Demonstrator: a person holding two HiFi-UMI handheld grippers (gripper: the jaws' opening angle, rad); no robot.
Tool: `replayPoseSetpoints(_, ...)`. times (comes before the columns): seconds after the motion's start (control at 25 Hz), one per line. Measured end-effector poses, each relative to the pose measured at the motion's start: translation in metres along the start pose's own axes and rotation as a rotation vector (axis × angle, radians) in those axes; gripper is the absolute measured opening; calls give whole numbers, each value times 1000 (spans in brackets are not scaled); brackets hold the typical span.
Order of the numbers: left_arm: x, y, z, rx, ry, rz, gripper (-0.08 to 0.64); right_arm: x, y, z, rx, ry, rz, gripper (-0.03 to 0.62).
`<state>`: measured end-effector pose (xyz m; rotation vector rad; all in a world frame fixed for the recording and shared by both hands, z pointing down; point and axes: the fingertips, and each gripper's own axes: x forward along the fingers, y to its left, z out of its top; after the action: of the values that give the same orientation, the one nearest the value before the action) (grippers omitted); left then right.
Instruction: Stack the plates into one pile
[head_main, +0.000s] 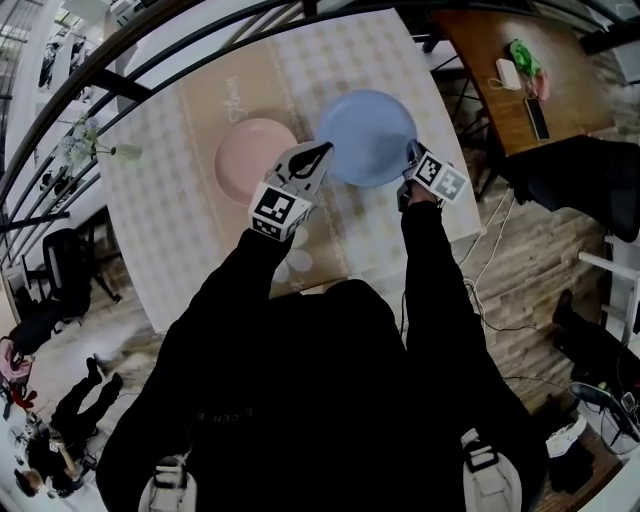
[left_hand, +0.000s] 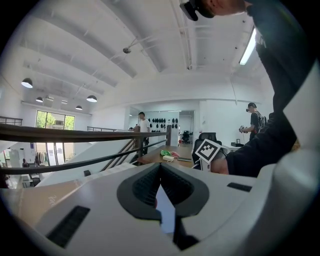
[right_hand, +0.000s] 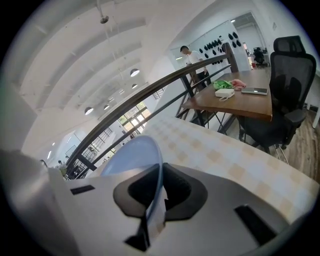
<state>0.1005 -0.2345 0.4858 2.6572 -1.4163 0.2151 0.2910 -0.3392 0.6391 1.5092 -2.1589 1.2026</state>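
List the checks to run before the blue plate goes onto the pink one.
1. Right gripper clamped on the blue plate rim: ok.
2. Left gripper clamped on the opposite rim: ok, a pale blue edge shows between its pads.
3. Pink plate flat on the table, with nothing on it: ok.
4. Blue plate lifted clear of the table: cannot tell from these views.
5. Gap between the two plates: cannot tell, because in the head view the left gripper covers the place where their edges come close.
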Motion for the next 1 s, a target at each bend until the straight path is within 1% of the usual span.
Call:
replayPoseSetpoints(0.36, -43, 25, 4, -5, -15, 72, 20, 13, 53, -16, -1, 36, 71, 21)
replayPoseSetpoints(0.88, -112, 65, -9, -29, -15, 187, 20, 40, 129, -53, -48, 106, 154, 23)
replayPoseSetpoints(1.0, -124, 71, -11, -37, -16, 204, 20, 45, 142, -60, -59, 120, 169, 23)
